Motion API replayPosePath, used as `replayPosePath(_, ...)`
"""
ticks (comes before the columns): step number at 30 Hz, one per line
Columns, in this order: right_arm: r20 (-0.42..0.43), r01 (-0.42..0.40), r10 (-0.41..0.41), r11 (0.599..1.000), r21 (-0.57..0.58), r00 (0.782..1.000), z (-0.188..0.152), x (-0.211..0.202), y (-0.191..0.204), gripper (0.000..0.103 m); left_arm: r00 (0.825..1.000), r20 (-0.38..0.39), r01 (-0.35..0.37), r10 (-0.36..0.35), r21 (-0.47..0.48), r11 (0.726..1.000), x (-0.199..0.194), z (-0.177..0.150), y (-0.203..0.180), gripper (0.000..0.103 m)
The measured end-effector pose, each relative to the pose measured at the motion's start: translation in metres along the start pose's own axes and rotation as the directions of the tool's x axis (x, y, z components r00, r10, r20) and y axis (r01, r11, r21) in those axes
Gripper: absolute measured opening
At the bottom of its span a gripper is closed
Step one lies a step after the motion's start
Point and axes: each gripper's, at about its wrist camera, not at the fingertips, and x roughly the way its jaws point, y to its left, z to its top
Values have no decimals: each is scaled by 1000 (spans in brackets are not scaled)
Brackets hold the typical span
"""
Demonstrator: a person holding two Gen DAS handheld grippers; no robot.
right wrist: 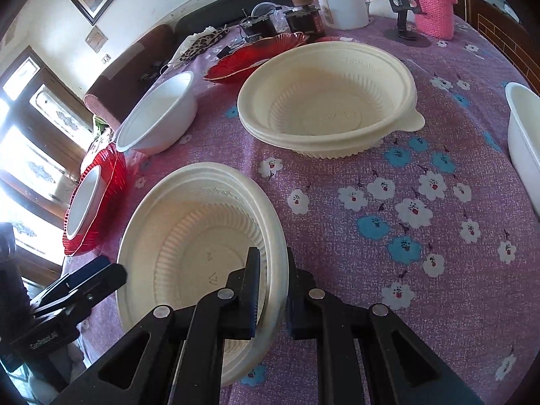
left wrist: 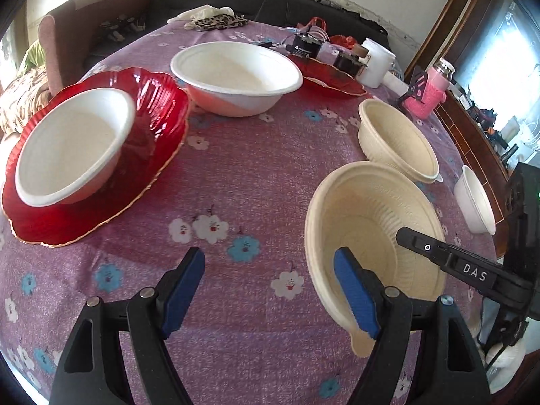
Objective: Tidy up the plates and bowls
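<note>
A ribbed cream bowl sits tilted at the near side of the table, and my right gripper is shut on its right rim. In the left wrist view the same bowl lies to the right. My left gripper is open there, its right finger over the bowl's near-left rim without pressing on it. A second cream bowl stands behind it. At the left, a red plate carries a white bowl. Another white bowl stands behind that plate.
A second red plate with dark objects on it sits at the back. Near it are a white jar, a pink knitted container and a black phone stand. A small white bowl stands at the right table edge. The floral purple cloth is bare between the bowls.
</note>
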Motion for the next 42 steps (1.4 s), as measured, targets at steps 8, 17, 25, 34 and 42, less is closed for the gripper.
replayPosePath(8, 23, -12, 12, 1000, -5, 1000, -1, -9, 0, 14, 1000, -4, 3, -3, 30, 1000, 5, 1, -9, 78)
replayPosePath(17, -6, -41, 41, 999, 3, 999, -8, -4, -3, 18, 999, -51, 17, -15, 44, 999, 26, 2, -21, 78)
replayPosePath(25, -8, -41, 41, 999, 12, 999, -11, -3, -6, 18, 997, -68, 33, -29, 58, 998, 28, -1, -25, 76)
replayPosePath(34, 76, -62, 60, 998, 16, 995, 10, -37, -2, 31, 997, 15, 70, -71, 30, 997, -24, 46, 6, 76)
replayPosePath(42, 139, -70, 76, 997, -43, 987, 69, -36, 45, 38, 999, 34, -28, 31, -90, 996, -17, 149, 72, 76)
